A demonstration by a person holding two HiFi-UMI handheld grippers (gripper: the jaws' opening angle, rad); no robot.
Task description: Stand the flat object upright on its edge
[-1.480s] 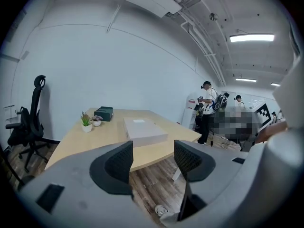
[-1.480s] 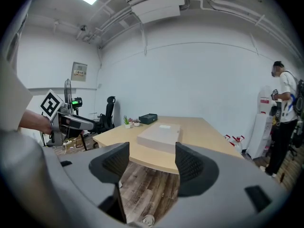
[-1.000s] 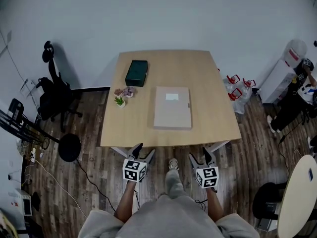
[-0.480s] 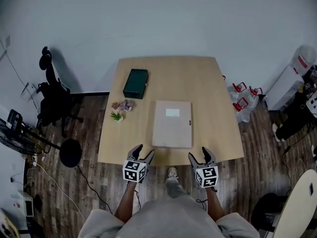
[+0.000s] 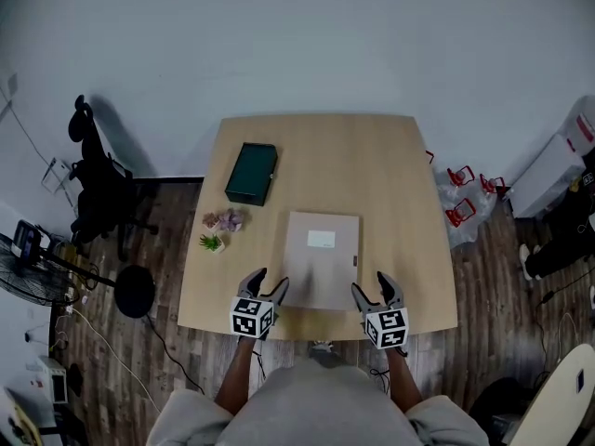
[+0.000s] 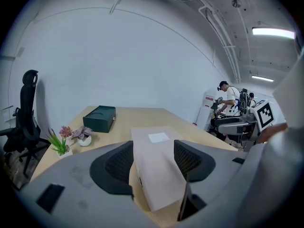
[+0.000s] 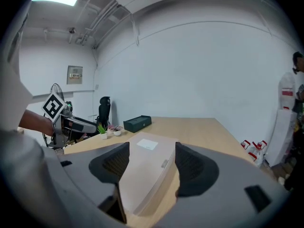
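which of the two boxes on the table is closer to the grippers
The flat beige box, its near end between the left gripper and right gripper; the dark green box sits farther back.

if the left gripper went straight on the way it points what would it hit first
Most likely the flat beige box lying on the table: its near end sits in line between the left gripper's open jaws.

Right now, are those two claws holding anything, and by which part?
Nothing. The left gripper and right gripper are both open, flanking the flat beige box without touching it.
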